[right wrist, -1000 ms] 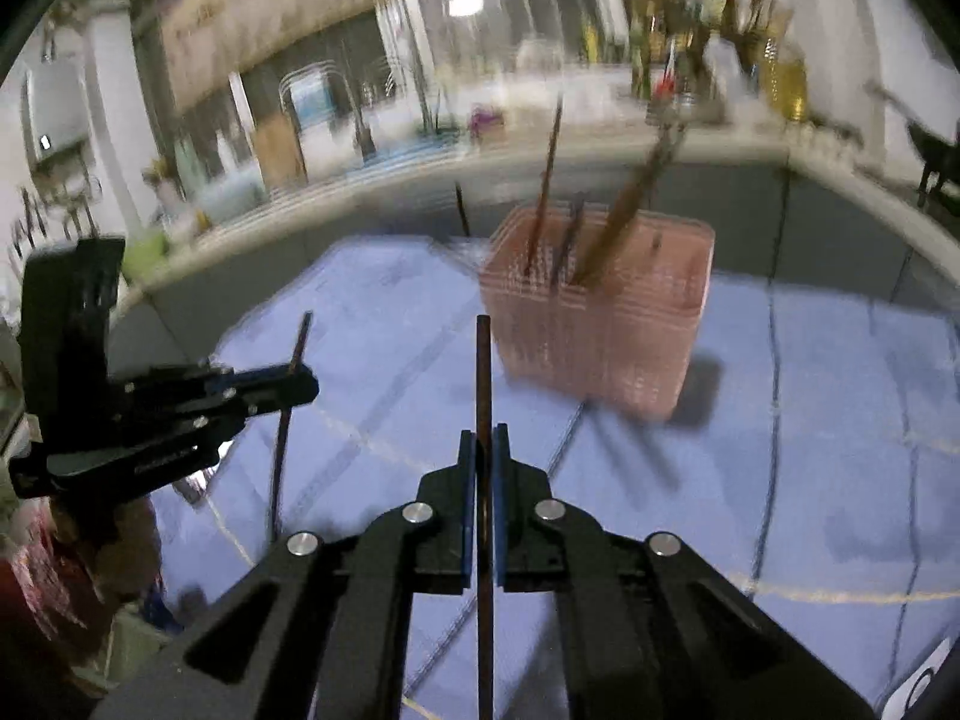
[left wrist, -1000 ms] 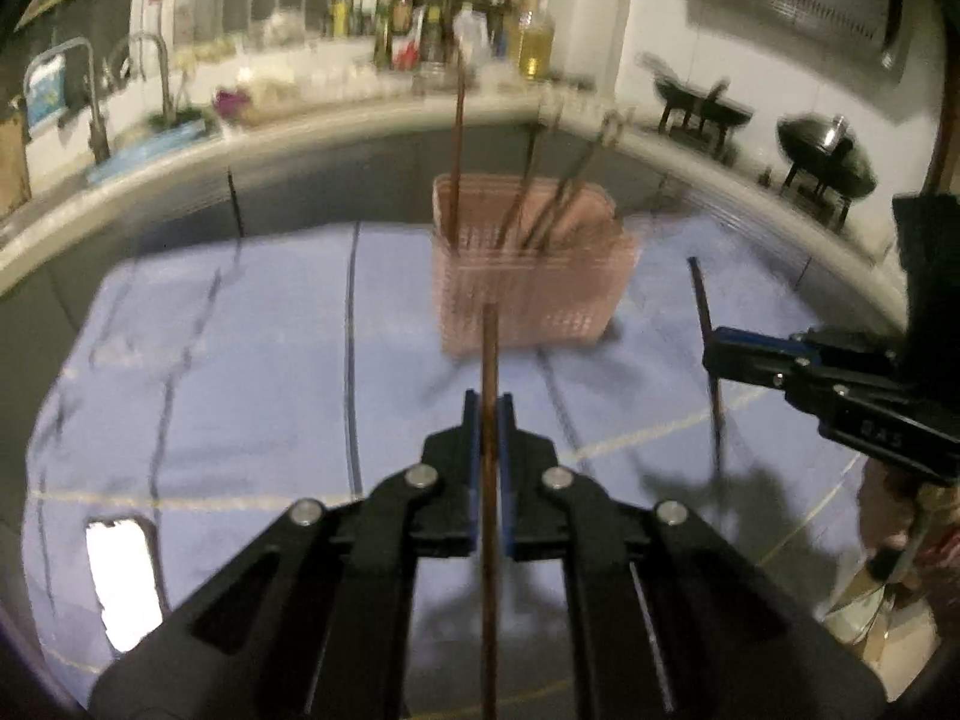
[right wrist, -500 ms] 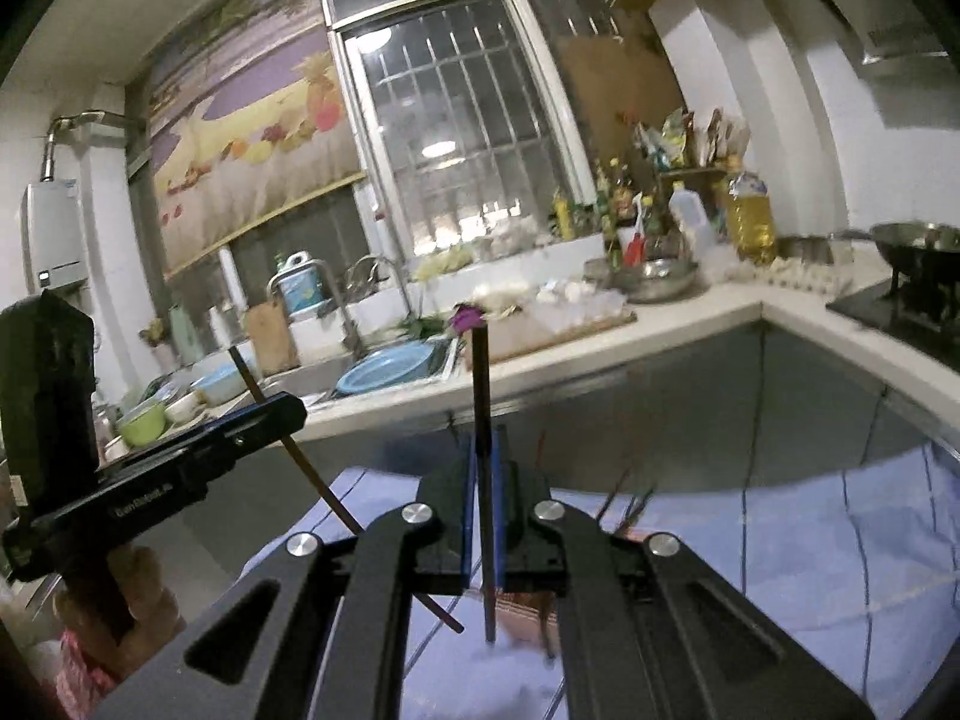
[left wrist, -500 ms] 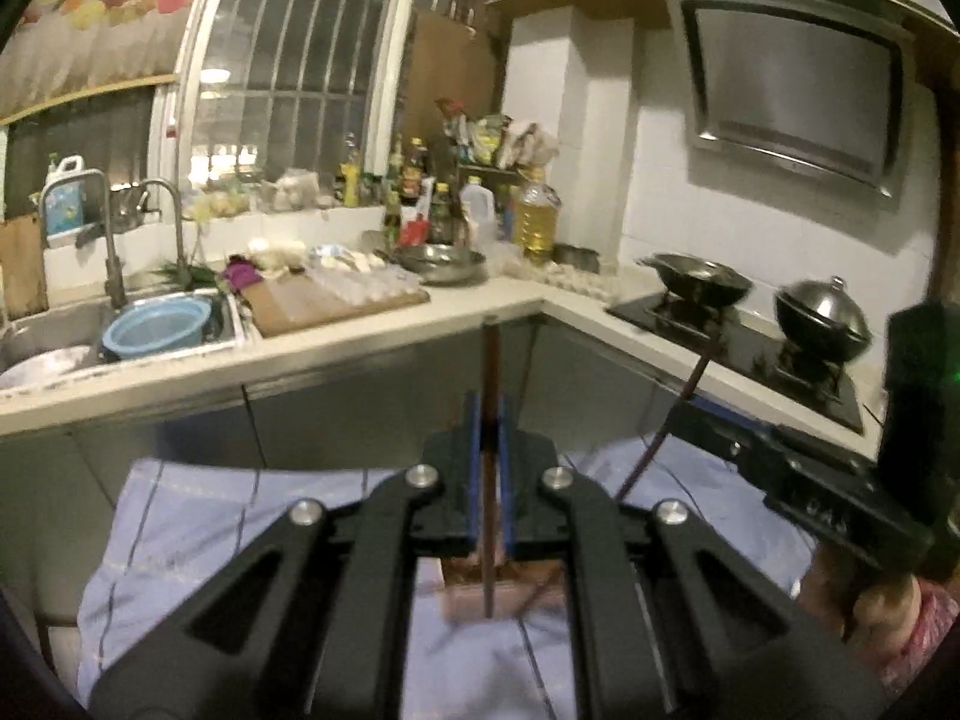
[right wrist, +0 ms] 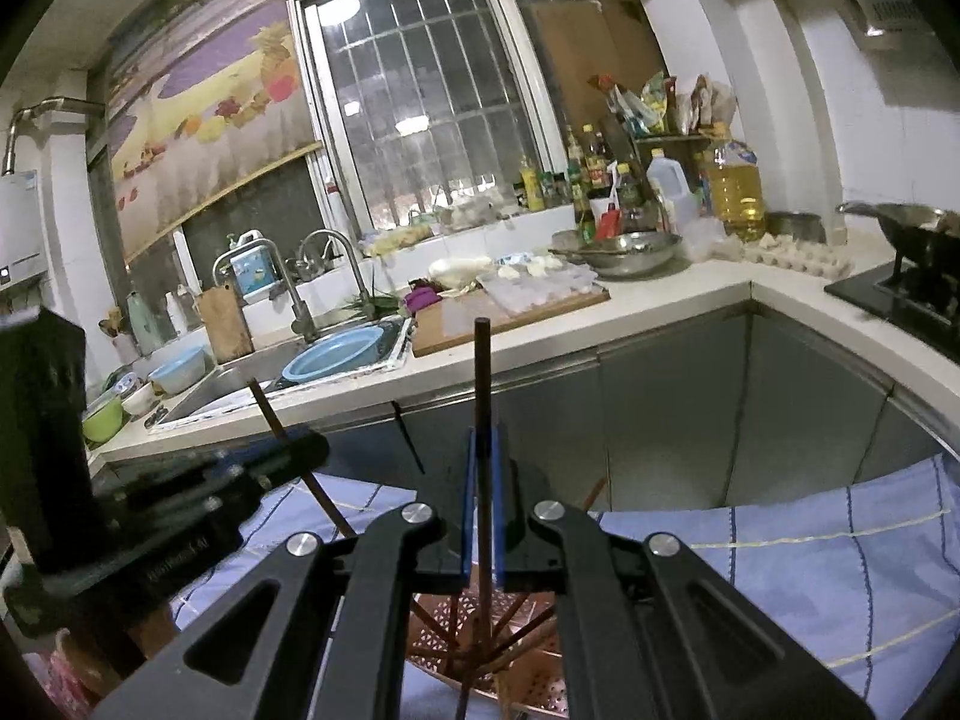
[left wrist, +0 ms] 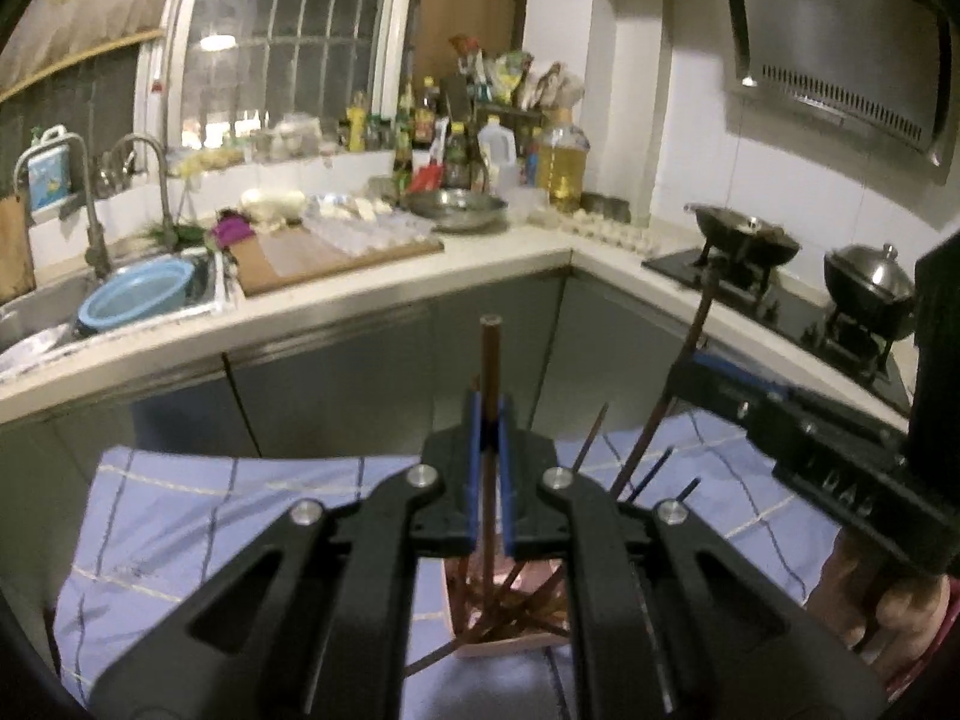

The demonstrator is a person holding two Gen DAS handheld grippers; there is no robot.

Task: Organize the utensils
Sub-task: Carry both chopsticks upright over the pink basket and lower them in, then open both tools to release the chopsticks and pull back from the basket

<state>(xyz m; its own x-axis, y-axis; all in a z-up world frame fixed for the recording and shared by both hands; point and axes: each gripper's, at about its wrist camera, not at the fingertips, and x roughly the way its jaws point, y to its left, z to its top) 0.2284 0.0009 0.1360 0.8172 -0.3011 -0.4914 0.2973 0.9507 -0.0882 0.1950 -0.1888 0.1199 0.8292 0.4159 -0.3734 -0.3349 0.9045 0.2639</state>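
Observation:
My left gripper [left wrist: 491,420] is shut on a brown chopstick [left wrist: 491,360] that stands upright between its blue pads. Its lower end reaches down over the pink basket [left wrist: 510,645], where several chopsticks lean. My right gripper [right wrist: 481,450] is shut on a dark chopstick [right wrist: 482,372], also upright, above the same pink basket [right wrist: 534,684]. In the left wrist view the right gripper [left wrist: 696,369] shows at the right with its chopstick [left wrist: 690,348] slanting. The left gripper [right wrist: 312,450] appears at the left of the right wrist view, its chopstick [right wrist: 282,426] tilted.
A blue checked cloth [left wrist: 180,516] covers the surface under the basket. Behind runs a kitchen counter [left wrist: 336,294] with a sink [right wrist: 240,384], a blue basin [left wrist: 135,297], a cutting board [right wrist: 510,312], bottles and a stove with pots [left wrist: 864,288]. A person's hand [left wrist: 882,594] holds the right gripper.
Both grippers have risen and moved forward over the basket, each keeping its chopstick. The basket has slid from the middle of the views to the bottom edge, and the counter fills the views.

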